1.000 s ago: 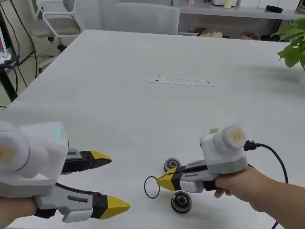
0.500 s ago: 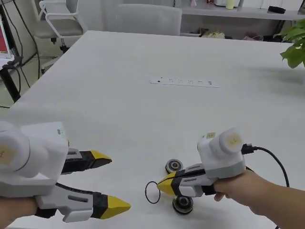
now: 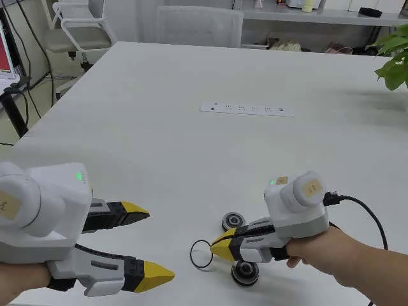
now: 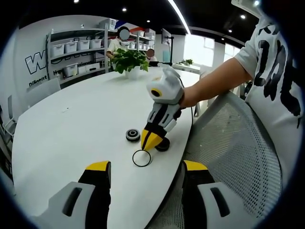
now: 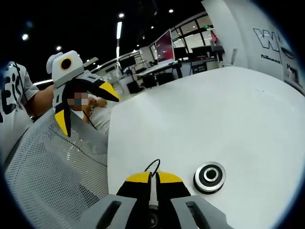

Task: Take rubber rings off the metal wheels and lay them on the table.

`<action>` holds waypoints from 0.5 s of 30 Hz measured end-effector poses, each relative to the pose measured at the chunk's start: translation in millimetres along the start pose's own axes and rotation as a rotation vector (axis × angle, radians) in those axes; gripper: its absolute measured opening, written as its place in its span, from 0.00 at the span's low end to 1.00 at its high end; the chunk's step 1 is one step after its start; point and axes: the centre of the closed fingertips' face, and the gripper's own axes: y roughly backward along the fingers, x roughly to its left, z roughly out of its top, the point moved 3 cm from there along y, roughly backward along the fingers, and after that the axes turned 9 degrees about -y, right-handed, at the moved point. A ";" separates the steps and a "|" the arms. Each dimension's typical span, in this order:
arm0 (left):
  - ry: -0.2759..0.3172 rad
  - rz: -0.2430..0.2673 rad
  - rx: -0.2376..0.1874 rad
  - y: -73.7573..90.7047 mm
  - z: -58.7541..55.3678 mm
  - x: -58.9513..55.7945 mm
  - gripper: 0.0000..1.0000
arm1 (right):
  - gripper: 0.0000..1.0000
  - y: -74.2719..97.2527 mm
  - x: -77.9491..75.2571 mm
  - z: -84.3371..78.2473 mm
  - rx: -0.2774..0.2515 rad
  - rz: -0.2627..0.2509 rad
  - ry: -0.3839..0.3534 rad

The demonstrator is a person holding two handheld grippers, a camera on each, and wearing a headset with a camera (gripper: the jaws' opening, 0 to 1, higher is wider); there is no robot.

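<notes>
Cams: one high, two low.
Head view looked forward-down over the table (image 3: 191, 83); left gripper view faced across it at the right gripper (image 4: 148, 142); right gripper view sat close over the surface. All three caught the rubber ring (image 3: 201, 254).

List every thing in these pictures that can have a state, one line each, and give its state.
Left gripper: open, holding nothing.
Right gripper: shut on the rubber ring.
Rubber ring: off the wheels, pinched at its edge, low at the table.
Far wheel: lying flat on the table, untouched.
Near wheel: lying flat on the table, partly under the Right gripper.
</notes>
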 end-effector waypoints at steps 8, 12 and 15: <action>0.000 -0.003 0.008 -0.3 -1.2 0.4 0.57 | 0.02 4.5 0.6 4.2 -0.021 0.002 0.000; 0.000 -0.005 0.010 -1.1 -0.5 1.5 0.57 | 0.04 8.3 -0.7 5.4 -0.034 0.001 -0.006; -0.004 -0.007 0.013 -1.8 0.3 2.1 0.57 | 0.05 11.6 -1.6 7.8 -0.049 -0.001 -0.014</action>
